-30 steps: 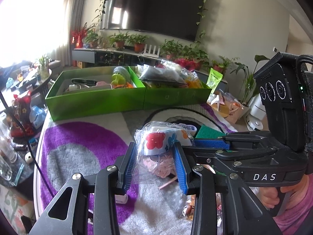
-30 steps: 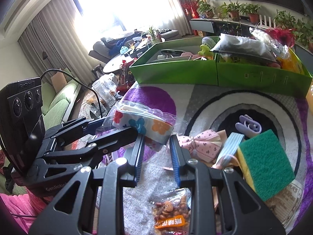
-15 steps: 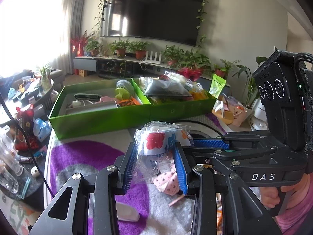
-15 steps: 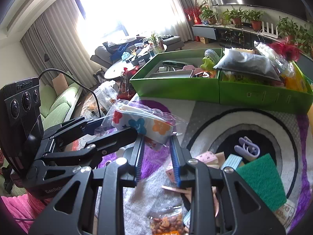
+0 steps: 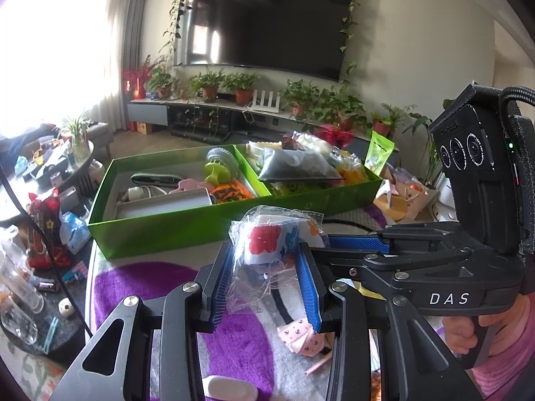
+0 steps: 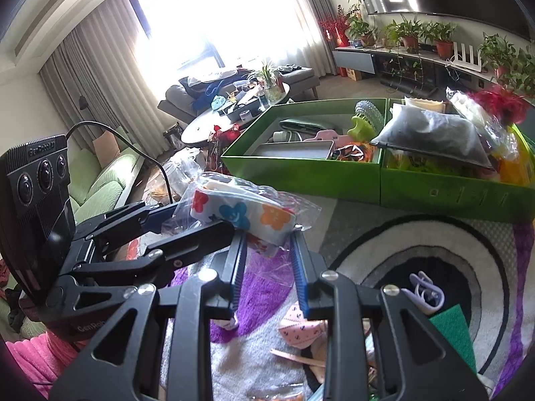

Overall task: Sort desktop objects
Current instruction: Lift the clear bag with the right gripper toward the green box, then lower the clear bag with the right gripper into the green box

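My left gripper (image 5: pixel 265 275) is shut on a clear plastic bag with a flower-print roll (image 5: pixel 271 240) inside and holds it above the rug. My right gripper (image 6: pixel 267 260) grips the same bag (image 6: pixel 240 212) from the other side, its jaws closed on the bag's lower edge. A green two-compartment box (image 5: pixel 174 225) stands just beyond. Its left compartment holds a silver case (image 5: pixel 167 205) and a green brush (image 5: pixel 217 170). Its right compartment is heaped with bags (image 6: pixel 431 133).
On the purple, grey and white rug (image 6: pixel 384 257) lie a pink bow (image 6: pixel 301 329), a lilac clip (image 6: pixel 424 295), a green sponge (image 6: pixel 454 334) and a white object (image 5: pixel 230 388). A cluttered low round table (image 6: pixel 207 123) stands to the left, below table level.
Both grippers have lifted the bag and carried it toward the green box. The box looks closer and the items on the rug have dropped lower in view.
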`<move>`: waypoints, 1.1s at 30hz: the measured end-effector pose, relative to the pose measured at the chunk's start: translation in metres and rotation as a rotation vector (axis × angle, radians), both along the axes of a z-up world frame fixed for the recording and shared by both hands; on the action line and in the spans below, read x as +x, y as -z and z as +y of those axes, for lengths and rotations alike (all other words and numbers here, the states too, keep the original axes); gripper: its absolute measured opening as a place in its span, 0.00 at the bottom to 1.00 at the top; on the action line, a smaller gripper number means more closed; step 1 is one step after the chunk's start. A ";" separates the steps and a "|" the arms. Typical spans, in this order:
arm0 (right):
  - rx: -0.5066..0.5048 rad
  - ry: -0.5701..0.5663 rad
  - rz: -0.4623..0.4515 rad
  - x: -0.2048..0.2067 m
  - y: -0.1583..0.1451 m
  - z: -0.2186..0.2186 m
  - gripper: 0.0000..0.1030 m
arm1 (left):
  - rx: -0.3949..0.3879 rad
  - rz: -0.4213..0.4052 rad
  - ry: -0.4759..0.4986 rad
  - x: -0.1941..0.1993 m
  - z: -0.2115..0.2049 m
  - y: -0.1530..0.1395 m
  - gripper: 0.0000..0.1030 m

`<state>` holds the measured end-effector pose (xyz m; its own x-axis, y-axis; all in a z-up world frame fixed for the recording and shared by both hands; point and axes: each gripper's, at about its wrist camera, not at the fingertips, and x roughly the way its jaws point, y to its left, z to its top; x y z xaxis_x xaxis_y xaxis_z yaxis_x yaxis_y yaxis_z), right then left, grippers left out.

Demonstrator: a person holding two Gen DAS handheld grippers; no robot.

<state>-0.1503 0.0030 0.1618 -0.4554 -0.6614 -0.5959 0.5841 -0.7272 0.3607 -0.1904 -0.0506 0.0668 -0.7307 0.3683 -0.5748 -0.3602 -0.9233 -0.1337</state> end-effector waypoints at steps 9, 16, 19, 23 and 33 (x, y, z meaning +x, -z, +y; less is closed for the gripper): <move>-0.009 -0.007 0.015 -0.026 -0.008 -0.007 0.26 | -0.007 0.012 0.000 -0.026 -0.005 -0.009 0.37; -0.027 -0.006 0.028 -0.053 -0.016 -0.010 0.26 | -0.012 0.023 0.000 -0.055 -0.007 -0.018 0.37; -0.022 -0.003 0.040 -0.065 -0.020 -0.011 0.26 | -0.011 0.024 0.001 -0.068 -0.008 -0.020 0.37; -0.020 -0.002 0.043 -0.081 -0.022 -0.014 0.26 | -0.004 0.023 -0.003 -0.084 -0.011 -0.020 0.37; -0.017 0.013 0.038 -0.119 -0.020 -0.019 0.27 | 0.006 0.019 0.006 -0.124 -0.012 -0.017 0.37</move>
<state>-0.2695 -0.0160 0.1820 -0.4859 -0.6652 -0.5668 0.5880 -0.7287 0.3511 -0.3146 -0.0629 0.0835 -0.7394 0.3757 -0.5586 -0.3681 -0.9204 -0.1318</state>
